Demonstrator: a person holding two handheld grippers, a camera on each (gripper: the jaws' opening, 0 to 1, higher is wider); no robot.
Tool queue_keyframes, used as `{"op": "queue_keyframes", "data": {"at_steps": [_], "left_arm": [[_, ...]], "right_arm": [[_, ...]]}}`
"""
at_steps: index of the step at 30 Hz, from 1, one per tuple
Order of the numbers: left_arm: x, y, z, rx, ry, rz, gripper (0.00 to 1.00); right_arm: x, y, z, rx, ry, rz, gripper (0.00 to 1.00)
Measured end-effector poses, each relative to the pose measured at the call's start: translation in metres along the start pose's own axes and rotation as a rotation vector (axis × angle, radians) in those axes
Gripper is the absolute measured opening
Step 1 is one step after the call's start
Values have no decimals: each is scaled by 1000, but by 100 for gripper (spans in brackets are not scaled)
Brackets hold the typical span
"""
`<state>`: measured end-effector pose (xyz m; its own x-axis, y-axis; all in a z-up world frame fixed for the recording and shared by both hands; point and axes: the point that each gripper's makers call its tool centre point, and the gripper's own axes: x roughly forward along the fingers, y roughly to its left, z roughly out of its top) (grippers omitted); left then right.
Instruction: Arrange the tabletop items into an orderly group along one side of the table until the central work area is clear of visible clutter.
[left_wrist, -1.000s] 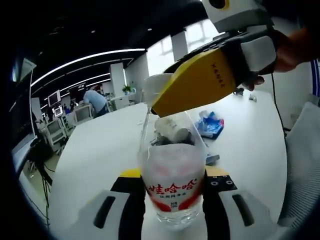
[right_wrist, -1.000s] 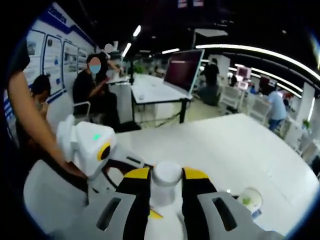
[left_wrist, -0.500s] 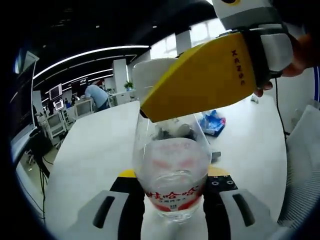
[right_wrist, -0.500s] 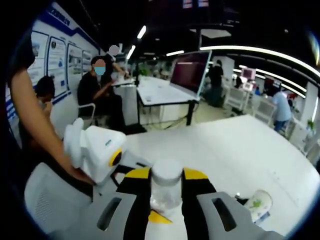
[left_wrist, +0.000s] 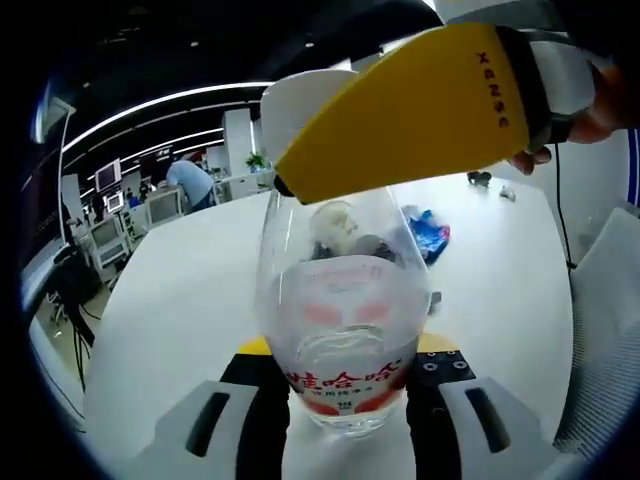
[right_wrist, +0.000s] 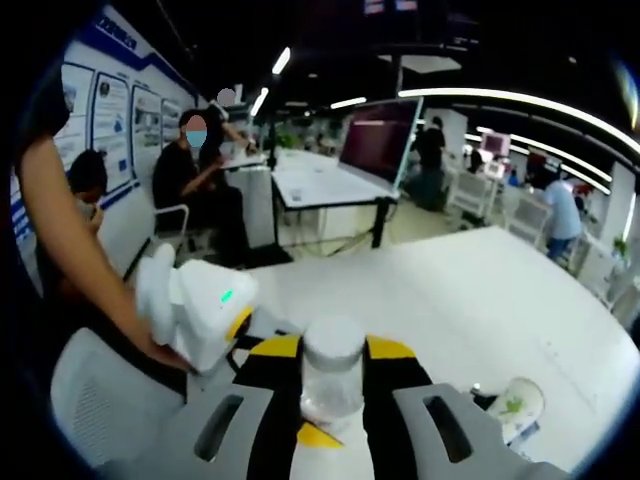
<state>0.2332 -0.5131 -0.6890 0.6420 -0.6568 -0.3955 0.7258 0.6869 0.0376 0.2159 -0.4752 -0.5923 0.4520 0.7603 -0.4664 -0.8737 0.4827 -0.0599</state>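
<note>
bottle (left_wrist: 343, 340) clamped at base by left gripper (left_wrist: 345, 400), at cap (right_wrist: 333, 345) by right gripper (right_wrist: 333, 400). step: cap handling, or carrying. next: likely steady lower grip, then set bottle at table (left_wrist: 190, 300) side.

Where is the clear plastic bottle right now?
In the left gripper view, the clear plastic bottle is gripped by its body in the left gripper, while the right gripper clamps its white cap.
</note>
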Motion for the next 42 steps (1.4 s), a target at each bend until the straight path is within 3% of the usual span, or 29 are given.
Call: {"op": "queue_keyframes", "data": {"at_steps": [23, 25, 27, 31, 38, 42], "left_arm": [[-1, 3, -1, -34, 22, 33, 41], [-1, 3, -1, -50, 29, 42, 41], [-1, 5, -2, -71, 37, 53, 41], [-3, 8, -3, -75, 39, 71, 41], [-11, 20, -3, -108, 34, 117, 41], [-14, 23, 1, -87, 29, 125, 41]], "right_arm": [[0, 0, -1, -38, 23, 33, 20], [0, 0, -12, -124, 81, 40, 22], [2, 4, -18, -150, 96, 47, 25], [-2, 2, -19, -78, 71, 37, 26], [-19, 1, -24, -57, 57, 29, 24], [-31, -4, -27, -26, 39, 2, 19]]}}
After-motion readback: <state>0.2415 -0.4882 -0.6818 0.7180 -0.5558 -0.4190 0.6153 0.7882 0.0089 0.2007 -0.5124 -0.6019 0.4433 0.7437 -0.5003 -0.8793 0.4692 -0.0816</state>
